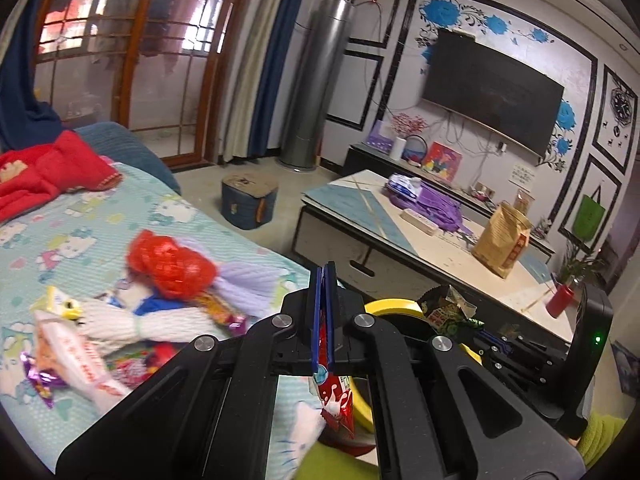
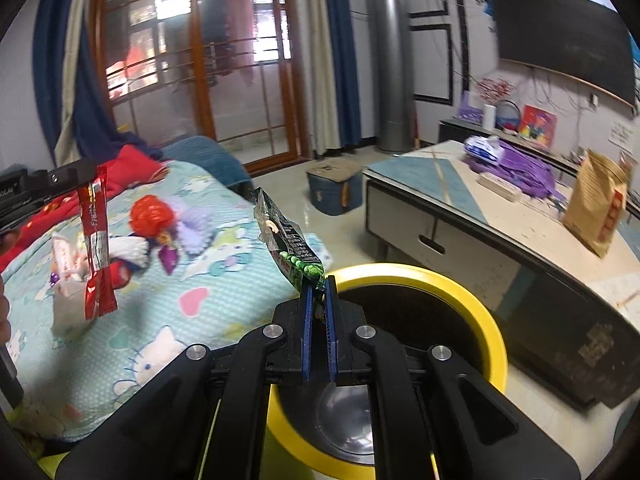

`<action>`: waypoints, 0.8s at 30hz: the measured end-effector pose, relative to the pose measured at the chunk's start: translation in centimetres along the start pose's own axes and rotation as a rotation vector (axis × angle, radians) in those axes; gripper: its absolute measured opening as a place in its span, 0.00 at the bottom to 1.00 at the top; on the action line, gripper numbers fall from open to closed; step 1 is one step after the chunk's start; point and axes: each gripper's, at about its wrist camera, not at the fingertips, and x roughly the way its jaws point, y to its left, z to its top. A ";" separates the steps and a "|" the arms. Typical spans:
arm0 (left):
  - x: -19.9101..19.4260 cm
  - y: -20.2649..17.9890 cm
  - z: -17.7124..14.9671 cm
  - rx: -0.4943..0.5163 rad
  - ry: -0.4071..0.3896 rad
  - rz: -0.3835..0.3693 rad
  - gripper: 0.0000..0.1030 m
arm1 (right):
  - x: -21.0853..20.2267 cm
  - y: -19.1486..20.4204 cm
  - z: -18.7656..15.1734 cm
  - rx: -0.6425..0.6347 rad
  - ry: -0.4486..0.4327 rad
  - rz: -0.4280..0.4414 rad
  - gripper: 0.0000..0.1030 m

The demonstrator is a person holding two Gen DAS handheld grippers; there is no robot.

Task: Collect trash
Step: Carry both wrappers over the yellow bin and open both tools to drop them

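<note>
Both wrappers are thin, crinkly foil film: nearly weightless, floppy and slick, so each will sag and flutter from whichever edge is pinched. A sealed end or a doubled fold is likely the safest place to hold, since a single smooth layer could slide out.

The left gripper (image 1: 324, 276) is clamped on a red wrapper (image 1: 334, 400), which hangs down below the blue pads at the lower centre of the left view. In the right view the same wrapper (image 2: 96, 240) dangles at the left edge of the frame, held by its top end over the bed sheet (image 2: 208, 248).

The right gripper (image 2: 319, 292) is closed on one end of a green and black wrapper (image 2: 286, 240), which sticks up and to the left from the pads. The grip sits right above the near rim of the yellow bin (image 2: 476, 304), whose dark opening fills the lower centre and right of that frame. A release here would probably drop the wrapper inside, though its light film may drift.

The left gripper appears raised and roughly level, pointing across the room; the right one points forward and slightly downward over the bin.

More litter (image 1: 80, 340) lies in a heap on the bed at the left of the left view, near a red plastic bag (image 1: 168, 264).
</note>
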 end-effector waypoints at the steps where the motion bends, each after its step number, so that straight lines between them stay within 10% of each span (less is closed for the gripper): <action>1: 0.4 -0.4 0.0 0.001 0.003 -0.008 0.00 | 0.0 -0.6 -0.1 0.013 0.004 -0.013 0.06; 24: 9.3 -8.5 -2.6 0.114 0.156 -0.177 0.00 | 2.0 -7.5 -3.1 0.219 0.141 -0.155 0.06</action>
